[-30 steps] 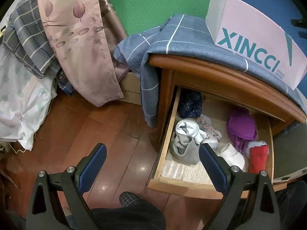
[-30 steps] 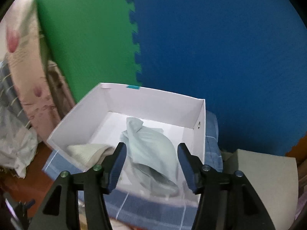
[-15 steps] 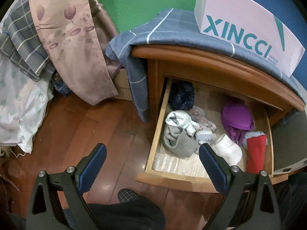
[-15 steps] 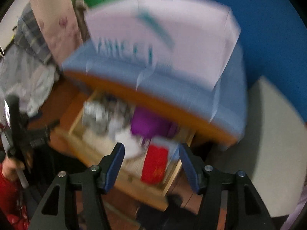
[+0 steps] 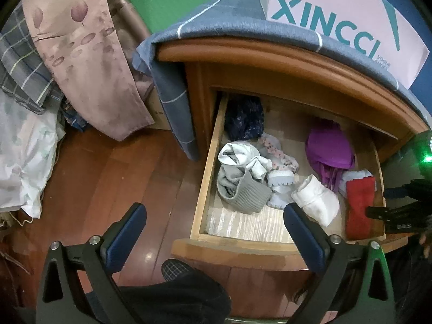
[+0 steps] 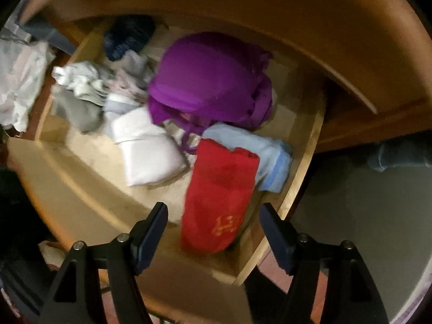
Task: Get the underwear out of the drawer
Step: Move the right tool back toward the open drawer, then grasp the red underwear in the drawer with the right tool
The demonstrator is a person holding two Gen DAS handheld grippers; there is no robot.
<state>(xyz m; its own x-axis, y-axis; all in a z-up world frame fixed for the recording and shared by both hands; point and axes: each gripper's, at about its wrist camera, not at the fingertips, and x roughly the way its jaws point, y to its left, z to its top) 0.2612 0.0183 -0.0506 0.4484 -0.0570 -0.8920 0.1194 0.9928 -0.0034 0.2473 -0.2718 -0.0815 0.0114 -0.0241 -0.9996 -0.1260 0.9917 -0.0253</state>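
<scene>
The open wooden drawer [image 5: 208, 167] holds several garments: a red folded piece [image 5: 359, 205], a purple bra [image 5: 329, 145], a white folded piece [image 5: 316, 199], a grey knitted piece [image 5: 248, 191] and a navy one [image 5: 244, 118]. My left gripper [image 5: 213, 210] hangs above the drawer's front left, jaws opening wide with nothing between them. My right gripper [image 6: 212, 208] points straight down over the drawer's [image 6: 81, 178] right end, its jaws opening. The red piece [image 6: 218, 197] lies below, between its fingers, untouched. Next to it are a light blue piece [image 6: 270, 156] and the bra [image 6: 208, 81].
A blue checked cloth [image 5: 216, 19] and a pink XINCCI box [image 5: 337, 19] sit on the nightstand top. A curtain [image 5: 89, 54] and bedding [image 5: 24, 156] are at the left. A person's slippered foot [image 5: 175, 267] stands on the wooden floor [image 5: 121, 175].
My right gripper dropped from above the white box on the nightstand down over the drawer, tipping to point downward, and its jaws widened. My left gripper edged closer to the drawer.
</scene>
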